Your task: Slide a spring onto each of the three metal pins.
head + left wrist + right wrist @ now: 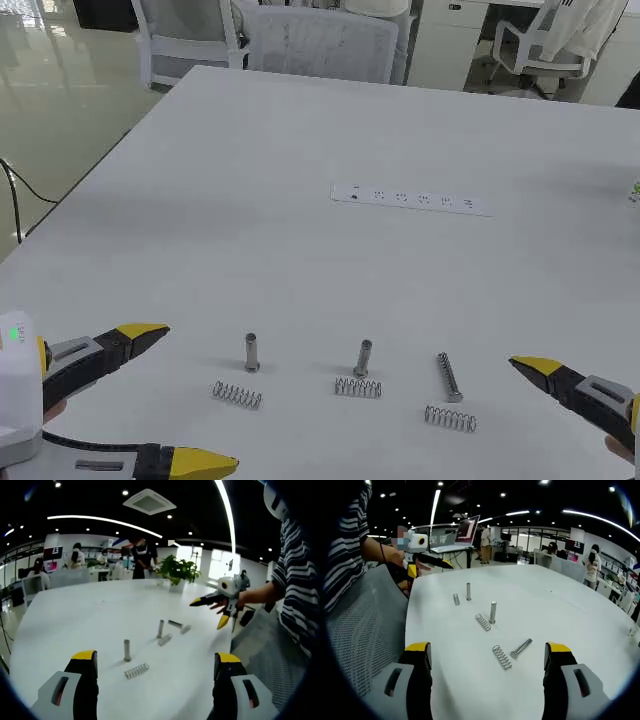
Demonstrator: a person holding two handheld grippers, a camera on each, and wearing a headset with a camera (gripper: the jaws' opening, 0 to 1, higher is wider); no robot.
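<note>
Three metal pins sit in a row near the table's front edge. The left pin (252, 352) and the middle pin (363, 358) stand upright; the right pin (448, 377) lies on its side. A loose spring lies in front of each: left spring (237, 394), middle spring (358, 388), right spring (450, 418). My left gripper (180, 398) is open at the lower left, just left of the left spring. The right gripper (575, 385) is open at the right edge, apart from the lying pin (520, 648) and its spring (502, 657). Both hold nothing.
A white power strip (410, 198) lies flat across the middle of the white table (300, 150). Office chairs (320, 45) stand beyond the far edge. A person's striped sleeve (295, 555) shows behind the right gripper (220, 602).
</note>
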